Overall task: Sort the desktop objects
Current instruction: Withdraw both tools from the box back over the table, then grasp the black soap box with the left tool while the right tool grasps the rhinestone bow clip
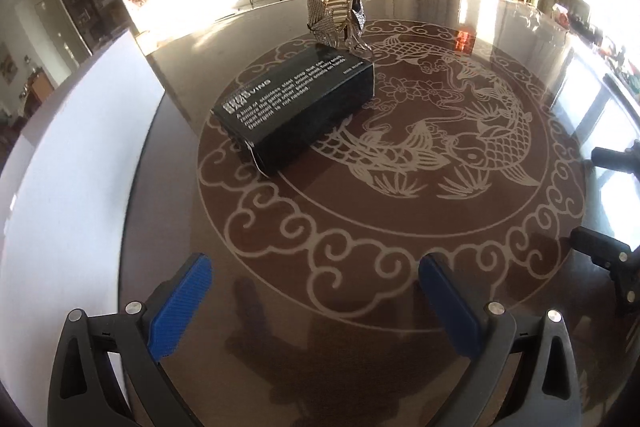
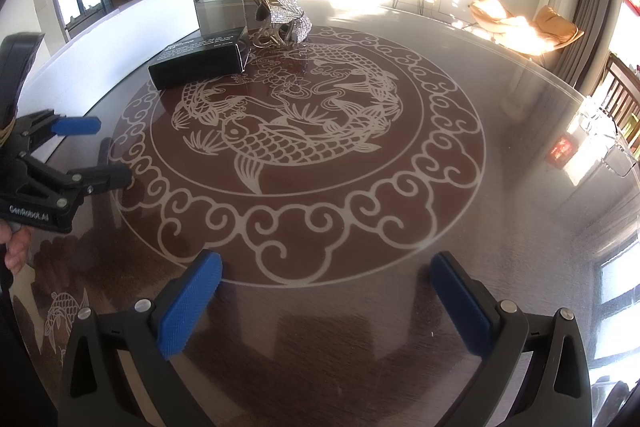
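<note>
A black box with white print (image 1: 296, 111) lies flat on the round glass table (image 1: 360, 327), left of the koi pattern. A glittery silver hair clip (image 1: 336, 19) stands just behind the box's far end. My left gripper (image 1: 316, 267) is open and empty, well short of the box. In the right wrist view the box (image 2: 200, 61) and the clip (image 2: 284, 17) sit far off at the upper left. My right gripper (image 2: 326, 263) is open and empty over the table's near side. The left gripper (image 2: 104, 151) shows at the left edge, held by a hand (image 2: 16, 247).
A white panel (image 1: 80, 147) runs along the table's left side, close beside the box (image 2: 120, 31). The right gripper's black fingers (image 1: 600, 247) reach in at the right edge of the left wrist view. Chairs, a television and plants stand beyond the table.
</note>
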`<state>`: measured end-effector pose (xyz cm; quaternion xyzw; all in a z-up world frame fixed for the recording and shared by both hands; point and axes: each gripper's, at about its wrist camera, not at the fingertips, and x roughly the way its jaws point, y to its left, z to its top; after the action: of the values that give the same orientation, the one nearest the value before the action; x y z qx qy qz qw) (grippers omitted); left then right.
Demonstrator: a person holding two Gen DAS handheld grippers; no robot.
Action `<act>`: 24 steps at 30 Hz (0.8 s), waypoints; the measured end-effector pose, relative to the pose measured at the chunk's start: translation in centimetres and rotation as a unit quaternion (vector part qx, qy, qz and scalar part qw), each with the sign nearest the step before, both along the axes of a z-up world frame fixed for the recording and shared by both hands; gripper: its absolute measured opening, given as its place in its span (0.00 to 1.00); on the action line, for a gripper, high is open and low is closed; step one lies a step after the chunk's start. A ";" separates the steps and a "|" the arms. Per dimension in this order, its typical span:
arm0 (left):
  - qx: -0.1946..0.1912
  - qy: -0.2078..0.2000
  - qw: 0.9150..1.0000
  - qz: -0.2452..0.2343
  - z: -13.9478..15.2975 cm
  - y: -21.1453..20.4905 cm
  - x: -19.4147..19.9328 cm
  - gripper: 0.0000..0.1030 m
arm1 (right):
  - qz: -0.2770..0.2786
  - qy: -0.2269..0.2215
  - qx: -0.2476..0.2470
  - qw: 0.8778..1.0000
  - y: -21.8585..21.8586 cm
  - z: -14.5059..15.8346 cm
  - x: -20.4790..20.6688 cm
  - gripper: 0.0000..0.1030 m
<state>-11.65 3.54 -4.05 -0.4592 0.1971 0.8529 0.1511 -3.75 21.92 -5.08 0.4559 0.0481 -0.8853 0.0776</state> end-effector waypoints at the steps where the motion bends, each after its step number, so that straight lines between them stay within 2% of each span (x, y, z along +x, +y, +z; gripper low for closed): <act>1: -0.018 0.002 1.000 -0.012 0.2 0.4 -1.0 1.00 | 0.000 0.000 0.000 1.000 0.0 0.0 0.0 1.00; 4: -0.050 -0.003 0.998 -0.036 0.6 1.5 -4.3 1.00 | 0.000 0.000 0.000 1.000 0.0 0.0 0.0 1.00; 9: -0.051 -0.022 0.996 -0.076 0.8 3.2 -7.8 1.00 | 0.000 0.000 0.000 1.000 0.0 0.0 0.0 1.00; 17: -0.048 0.013 0.997 -0.064 0.5 4.0 -11.5 1.00 | 0.000 0.000 0.000 1.000 0.0 0.0 0.0 1.00; 21: -0.040 0.045 0.997 -0.057 1.3 3.6 -10.8 1.00 | 0.000 0.000 0.000 1.000 0.0 0.0 0.0 1.00; 24: -0.041 0.042 0.997 -0.054 1.5 3.2 -11.2 1.00 | 0.000 0.000 0.000 1.000 0.0 0.0 0.0 1.00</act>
<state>-22.88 6.70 -2.51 -0.4176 0.2629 0.8531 0.1694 -3.75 21.90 -5.08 0.4558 0.0480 -0.8854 0.0775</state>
